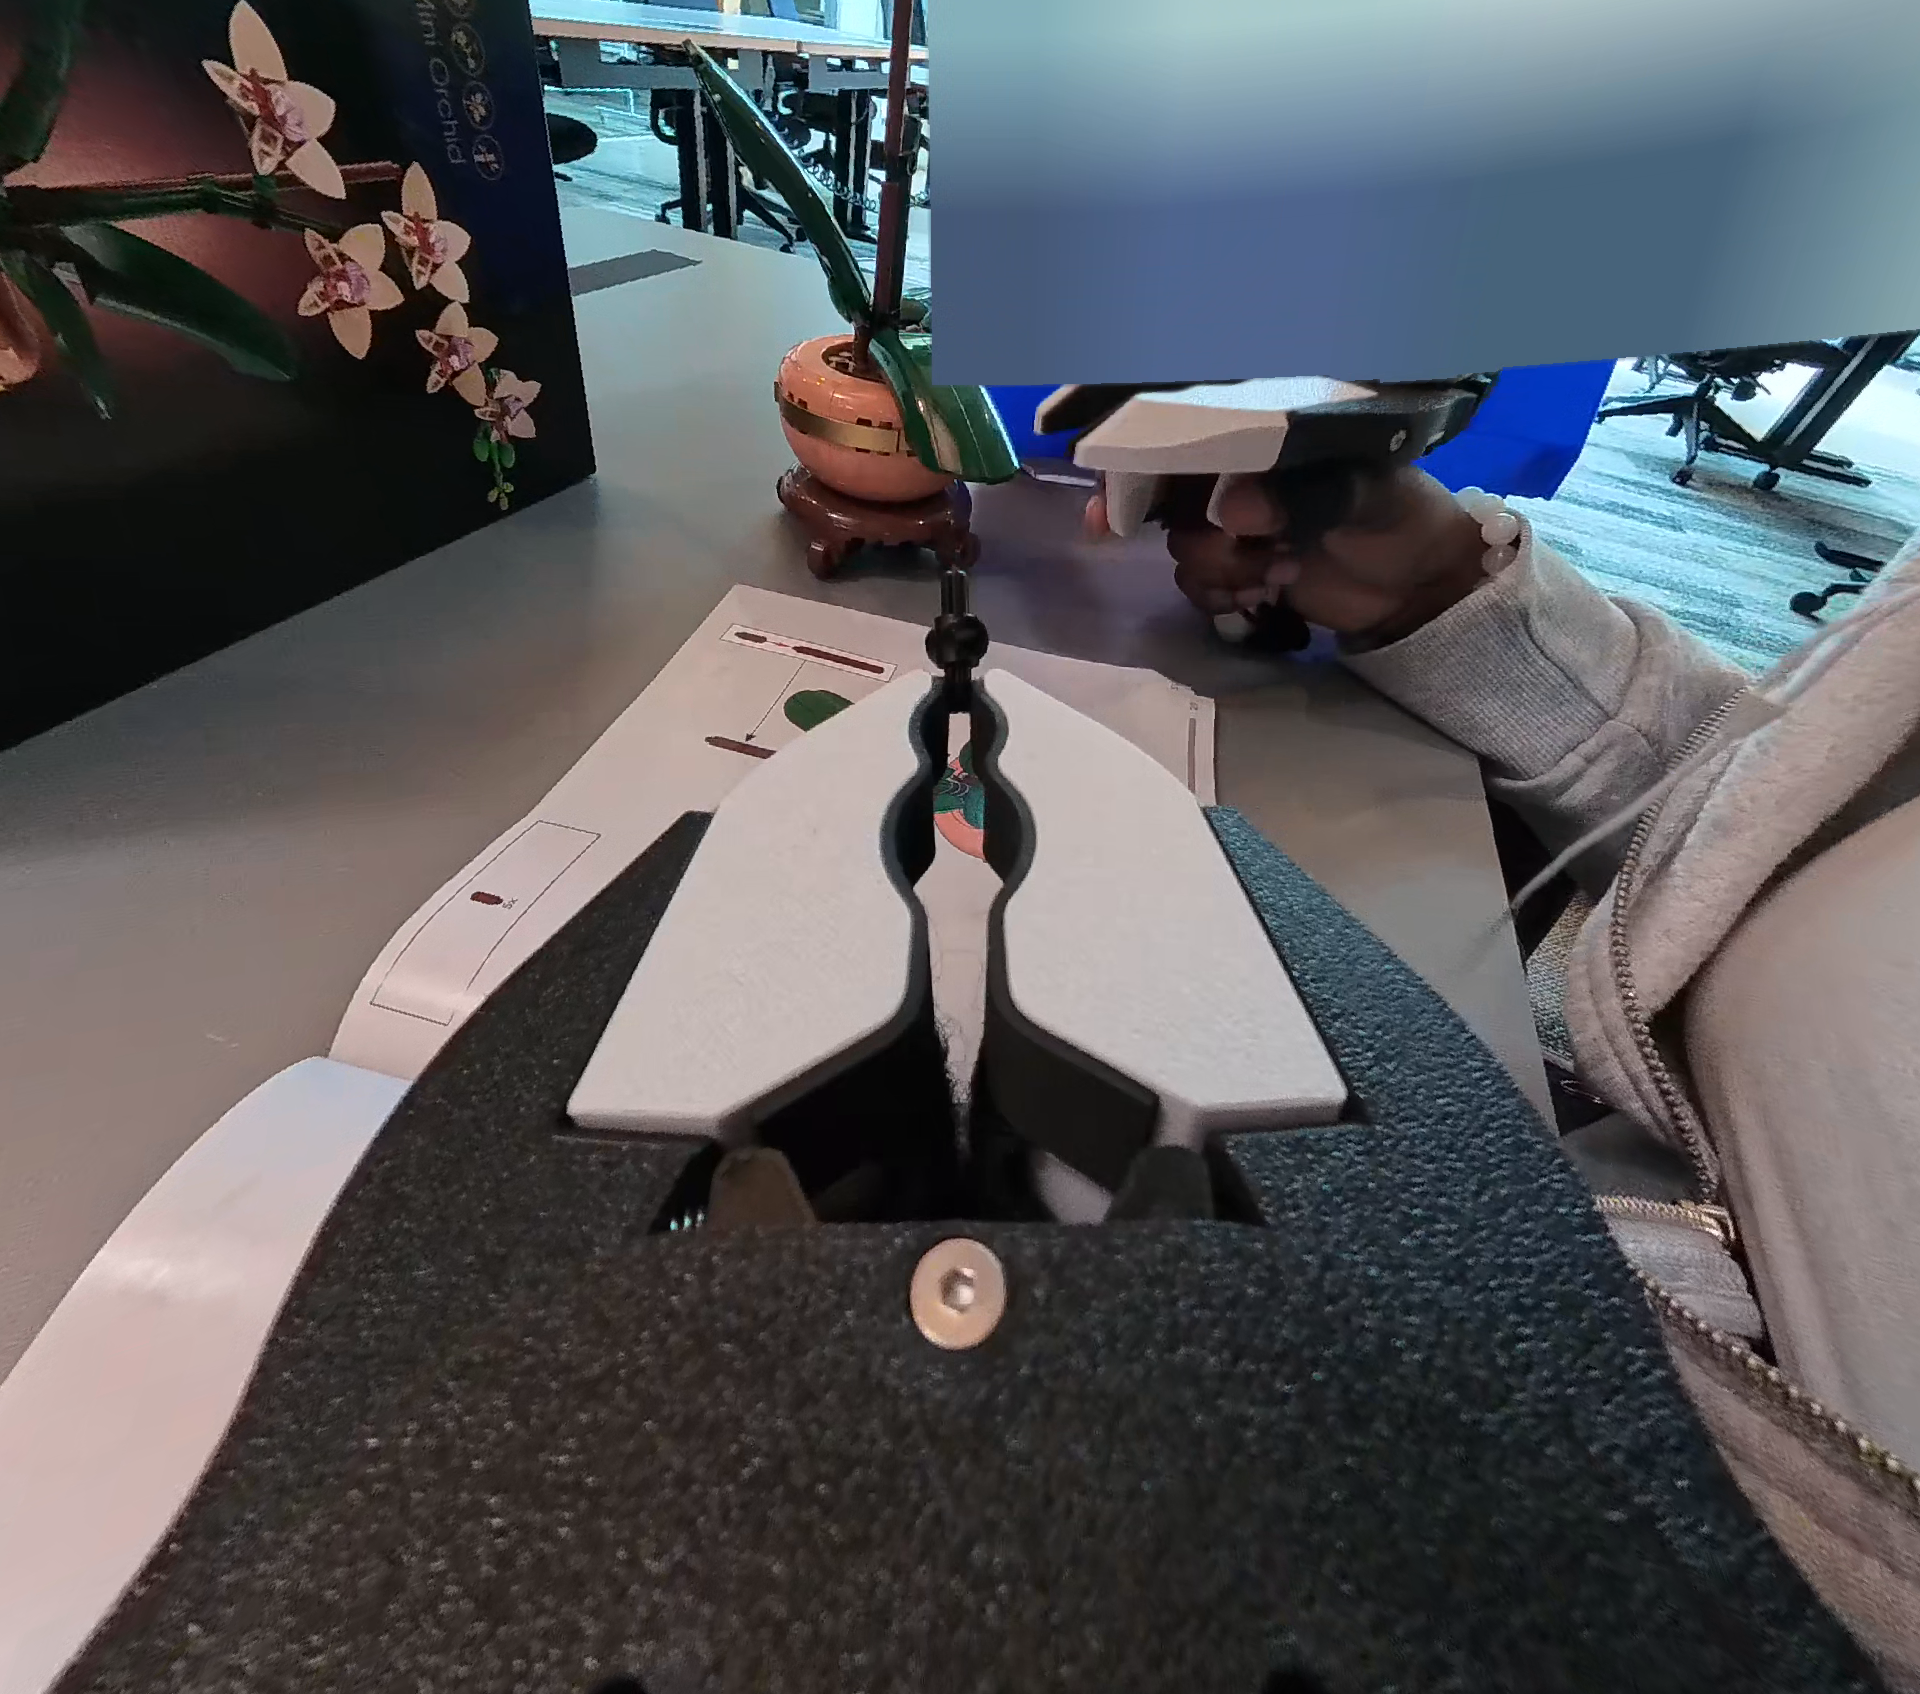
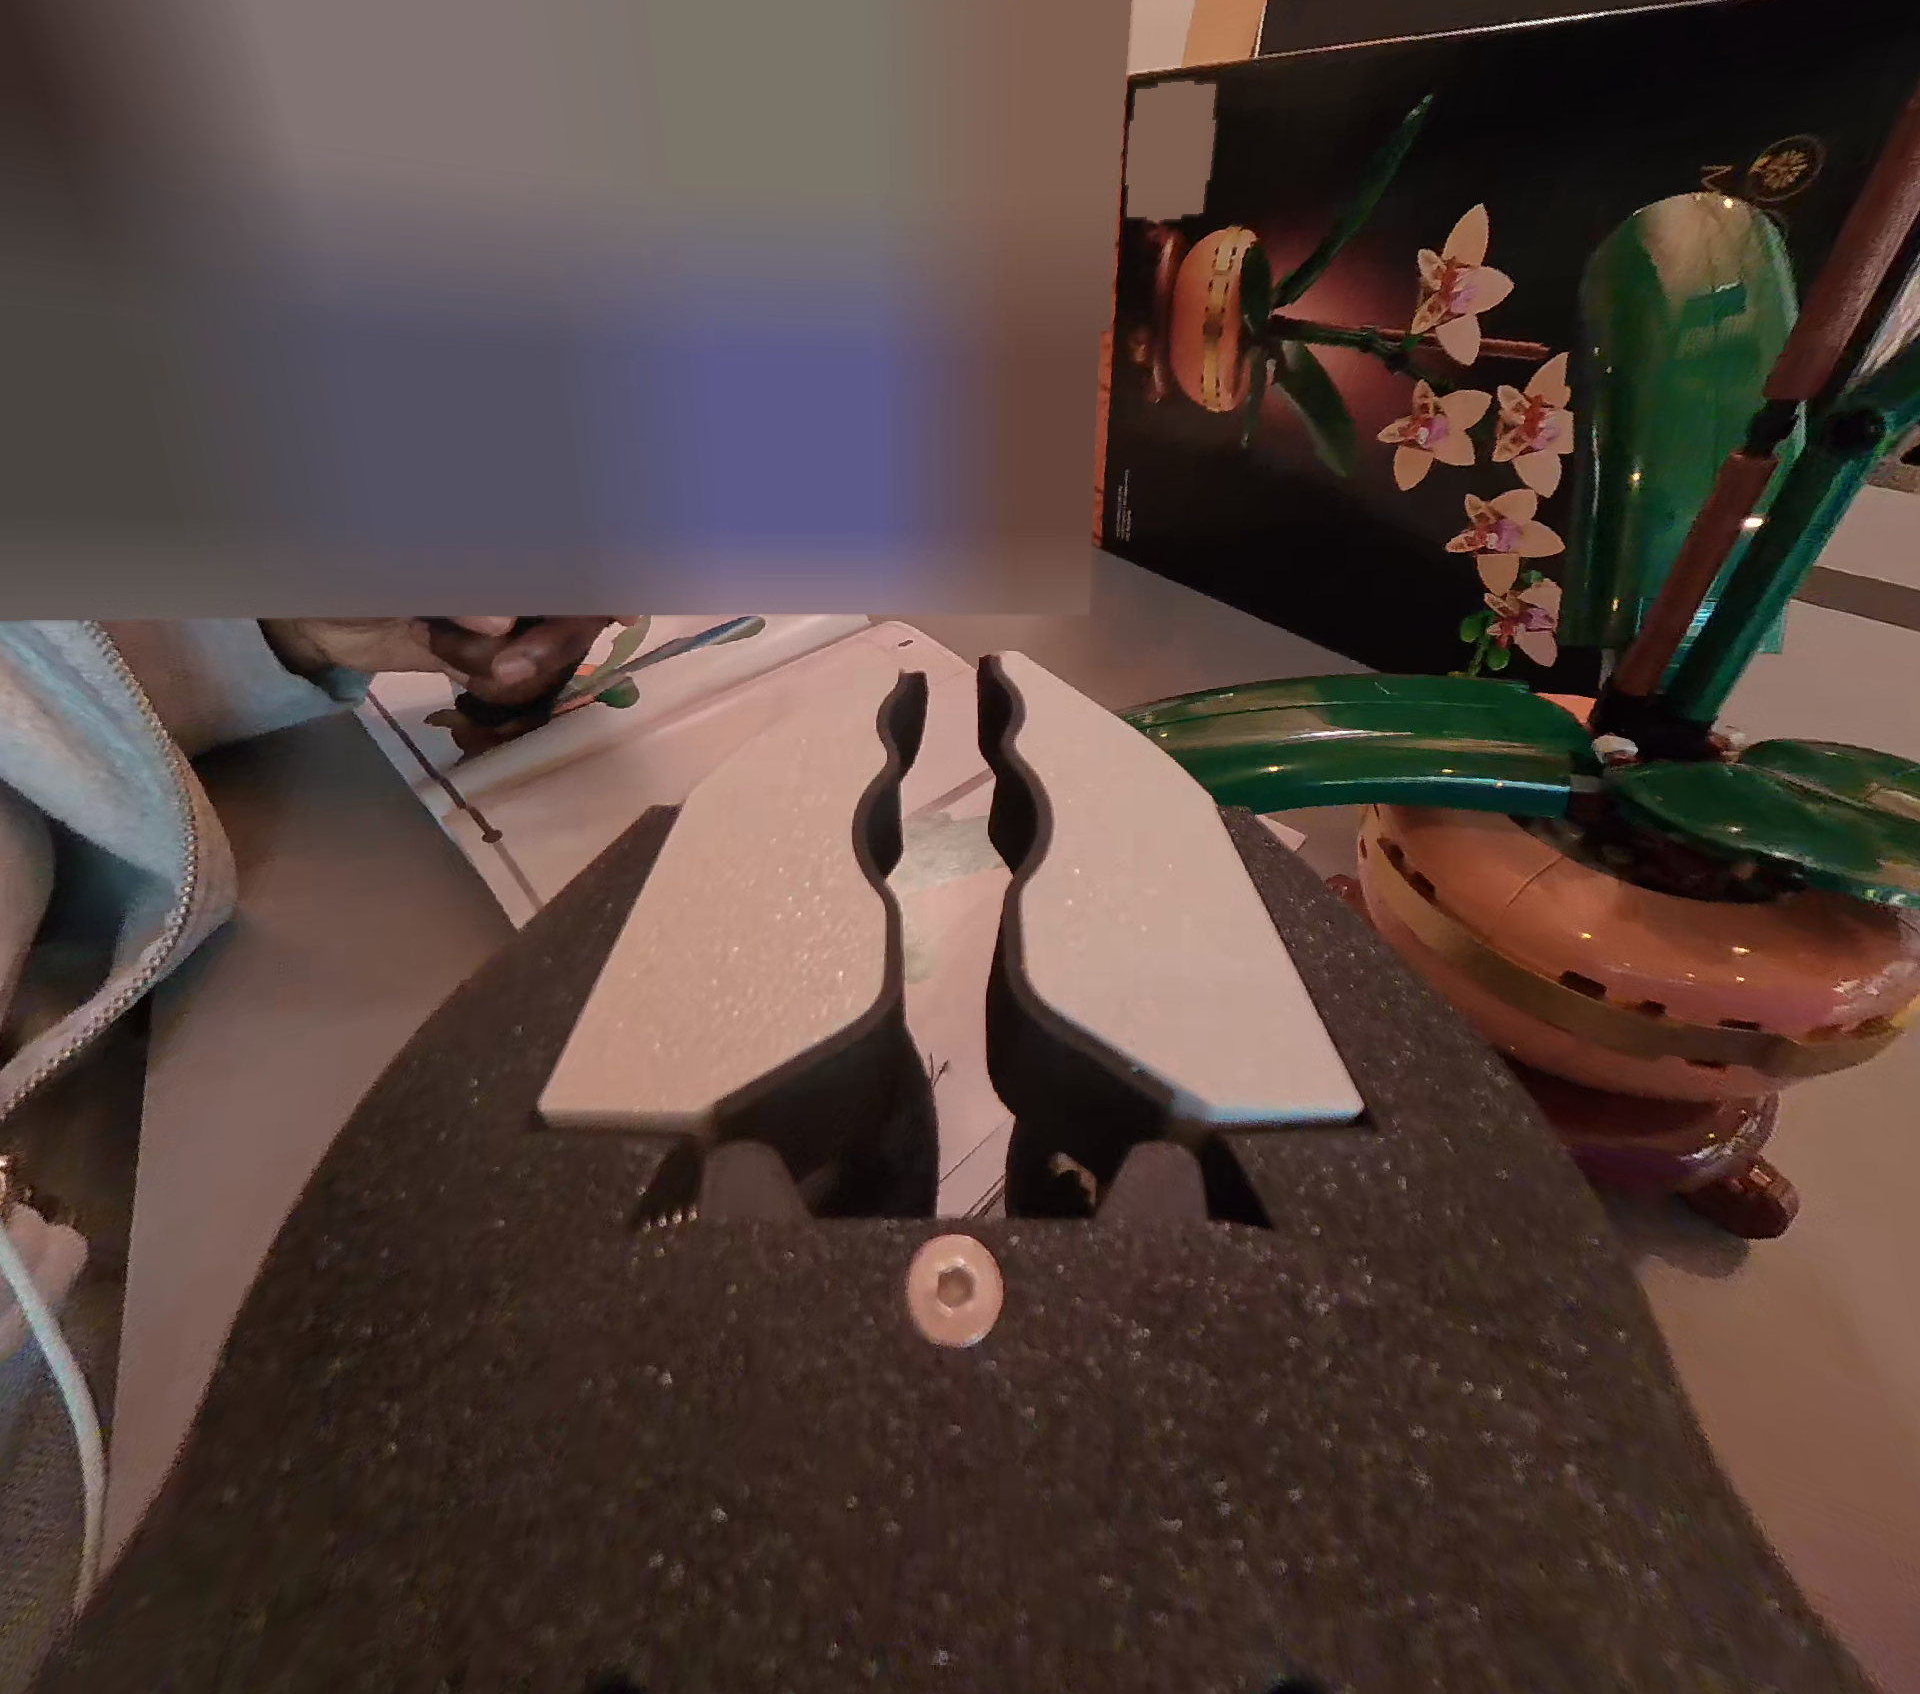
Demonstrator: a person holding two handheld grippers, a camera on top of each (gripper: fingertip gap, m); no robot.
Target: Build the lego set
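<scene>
My left gripper [image 1: 958, 688] is shut on a small black lego connector piece [image 1: 957, 631] that sticks out past its tips, held above the open instruction booklet [image 1: 665, 823]. Just beyond stands the built lego orchid pot [image 1: 862, 439], pink with a gold band on a brown stand, with green leaves [image 1: 774, 158] and a brown stem [image 1: 902, 86]. My right gripper [image 2: 951, 678] is open and empty, low over the table, with the pot [image 2: 1621, 948] close on its right. The right gripper [image 1: 1143, 491] also shows in the left wrist view, right of the pot.
The dark lego box [image 1: 260, 190] stands upright at the back left and shows behind the plant in the right wrist view [image 2: 1351, 356]. The grey table [image 1: 208, 761] holds everything. A person's grey sleeve [image 1: 1558, 688] lies along the right. Office desks and chairs stand far behind. The left gripper's tips are roughly 10 cm from the right gripper's. The left gripper is farther from the pot [image 2: 1621, 948], some 20 cm, than the right, some 10 cm.
</scene>
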